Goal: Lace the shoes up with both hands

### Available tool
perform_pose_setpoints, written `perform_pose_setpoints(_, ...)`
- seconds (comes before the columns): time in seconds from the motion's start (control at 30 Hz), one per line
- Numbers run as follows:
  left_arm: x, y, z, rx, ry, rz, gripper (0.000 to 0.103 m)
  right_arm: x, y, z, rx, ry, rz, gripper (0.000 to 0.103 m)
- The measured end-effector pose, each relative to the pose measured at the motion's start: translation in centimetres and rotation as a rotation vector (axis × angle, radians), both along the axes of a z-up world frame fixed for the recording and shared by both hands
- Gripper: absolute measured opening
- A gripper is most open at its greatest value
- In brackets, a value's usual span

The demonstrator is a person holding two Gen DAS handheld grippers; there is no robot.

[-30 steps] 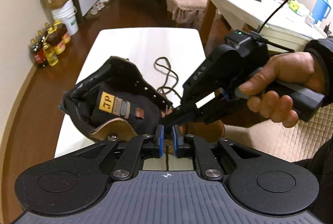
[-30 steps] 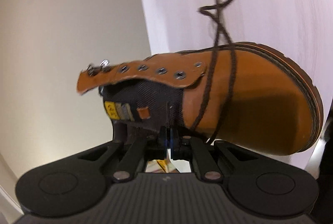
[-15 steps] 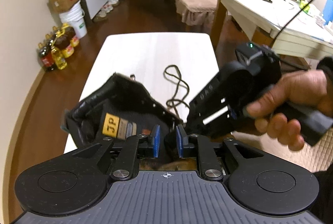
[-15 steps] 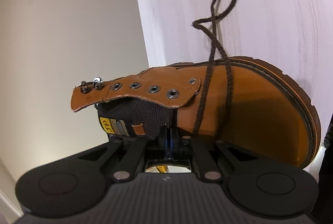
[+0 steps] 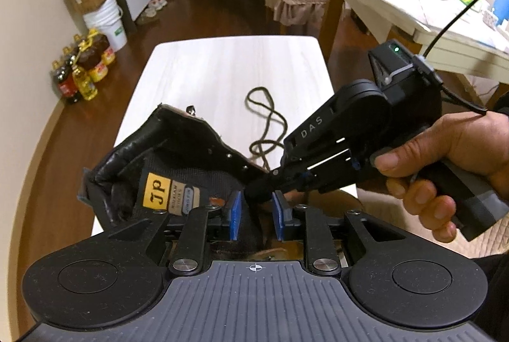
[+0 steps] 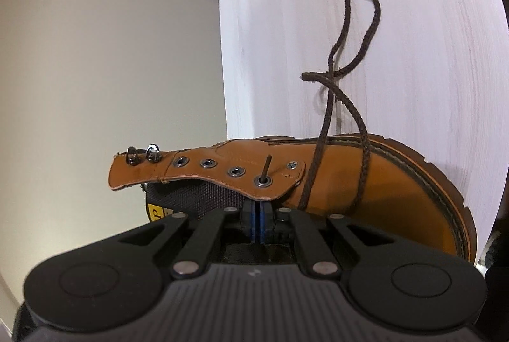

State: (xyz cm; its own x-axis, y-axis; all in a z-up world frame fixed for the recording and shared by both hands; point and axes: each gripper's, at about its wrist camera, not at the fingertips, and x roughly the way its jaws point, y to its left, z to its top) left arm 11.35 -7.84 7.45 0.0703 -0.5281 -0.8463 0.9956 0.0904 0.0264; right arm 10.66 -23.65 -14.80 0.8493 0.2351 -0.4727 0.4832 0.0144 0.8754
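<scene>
The boot (image 6: 366,198) lies on its side on the white table (image 6: 413,24), just ahead of both grippers, its tan leather toe to the right of the right gripper (image 6: 258,226) and its open collar toward the left. Since a second ago a stiff dark lace tip (image 6: 266,166) has come up through the lowest eyelet (image 6: 263,182) of the flap (image 6: 206,167), where that hole was empty before; this suggests the lace end has been pushed through from underneath, so one threading pass looks nearly made and the tip now waits to be pulled out from above. The right gripper is clenched, its blue pads pressed together right under the flap's edge, most likely pinching the lace below, though what sits between them is hidden. The left gripper (image 5: 256,213), which stood narrower a second ago, is opening its jaws; between its blue pads sit the right gripper's dark fingertips and the boot's tongue, with nothing visibly gripped. The flap is smooth tan leather with pale stitching, a row of round metal eyelets and two metal hooks at its far end; the lining is coarse black weave with a yellow label (image 5: 158,188). The rest of the lace (image 6: 356,33), a braided brown cord, crosses the toe and loops loosely over the table beyond.
</scene>
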Motion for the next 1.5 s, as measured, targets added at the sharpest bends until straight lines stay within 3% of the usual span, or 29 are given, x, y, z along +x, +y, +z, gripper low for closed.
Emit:
perform_pose_setpoints(0.1, -0.1, 0.1, 0.0, -0.003, -0.006, -0.005, 0.028, -0.3, 0.1, 1.0, -0.037, 0.004, 0.041, 0.015)
perform_pose_setpoints(0.3, -0.4, 0.4, 0.0, -0.014, -0.009, 0.005, 0.03, -1.9, -1.2, 3.1, -0.142, 0.007, 0.065, 0.015)
perform_pose_setpoints(0.47, -0.7, 0.5, 0.0, -0.011, -0.003, 0.017, 0.031, -2.0, -3.9, 0.3, -0.021, 0.012, -0.002, 0.015)
perform_pose_setpoints(0.7, -1.5, 1.6, -0.2, 0.001, 0.036, 0.054, 0.031, -0.2, -4.0, -2.0, 0.098, -0.034, 0.009, 0.015)
perform_pose_setpoints(0.73, -1.7, 1.8, -0.3, 0.004, 0.04, 0.061, 0.031, -0.1, -4.1, -2.1, 0.101, -0.038, 0.012, 0.003)
perform_pose_setpoints(0.8, -2.0, 2.0, -0.5, 0.013, 0.05, 0.074, 0.031, 0.1, -4.4, -1.8, 0.09, -0.034, 0.026, 0.003)
perform_pose_setpoints(0.93, -2.4, 3.5, -1.5, 0.063, 0.063, 0.115, 0.031, -1.1, -7.4, 0.6, -0.016, -0.017, 0.003, 0.003)
perform_pose_setpoints(1.1, -2.3, 7.2, -3.4, 0.168, 0.054, 0.246, 0.031, -4.9, -14.4, 6.6, -0.299, 0.051, -0.106, 0.003)
perform_pose_setpoints(1.23, -1.8, 11.3, -5.6, 0.276, -0.004, 0.346, 0.031, -8.1, -18.7, 11.5, -0.468, 0.085, -0.174, 0.003)
perform_pose_setpoints(1.4, -2.0, 13.4, -8.4, 0.334, -0.09, 0.274, 0.029, -7.3, -18.6, 12.8, -0.486, 0.114, -0.103, 0.003)
perform_pose_setpoints(1.5, -2.8, 13.3, -9.6, 0.312, -0.126, 0.165, 0.026, -5.7, -17.6, 12.6, -0.47, 0.127, -0.064, 0.003)
